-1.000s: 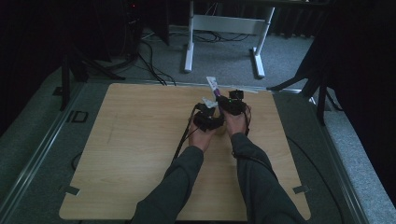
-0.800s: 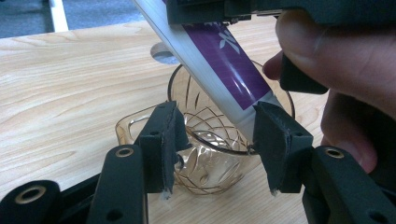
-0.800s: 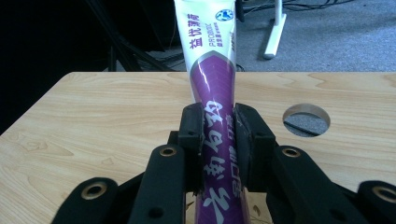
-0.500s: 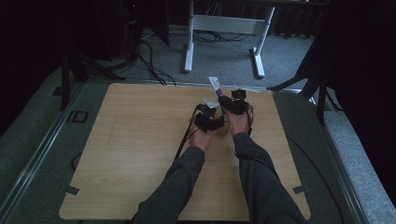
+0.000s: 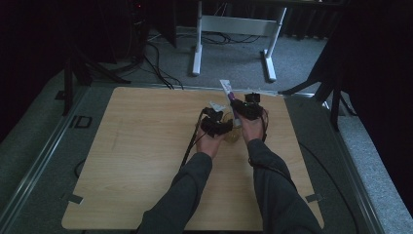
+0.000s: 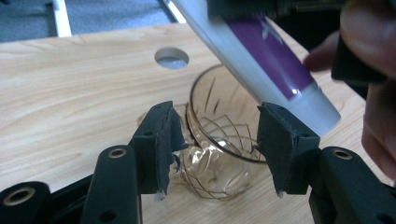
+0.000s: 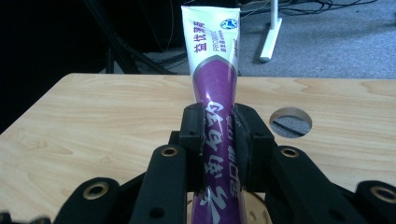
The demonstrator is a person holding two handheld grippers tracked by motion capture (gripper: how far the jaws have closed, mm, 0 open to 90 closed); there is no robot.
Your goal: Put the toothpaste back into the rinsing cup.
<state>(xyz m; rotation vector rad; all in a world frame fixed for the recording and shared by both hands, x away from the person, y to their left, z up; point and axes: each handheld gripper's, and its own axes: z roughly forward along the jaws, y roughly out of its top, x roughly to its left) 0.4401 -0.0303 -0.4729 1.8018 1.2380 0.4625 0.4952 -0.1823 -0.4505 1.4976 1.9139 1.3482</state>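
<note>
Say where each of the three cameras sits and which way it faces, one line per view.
High view: above the person's side, looking forward and down on the table; both forearms, left gripper, right gripper.
Left gripper view: on the left gripper, jaws flanking the amber glass cup.
Right gripper view: on the right gripper, clamping the tube.
Shared: the tube and the table's round hole appear in both gripper views.

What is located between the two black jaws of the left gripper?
In the left gripper view, the amber ribbed glass cup stands between them on the wooden table; the jaws have just been opening, with gaps beside the cup.
</note>
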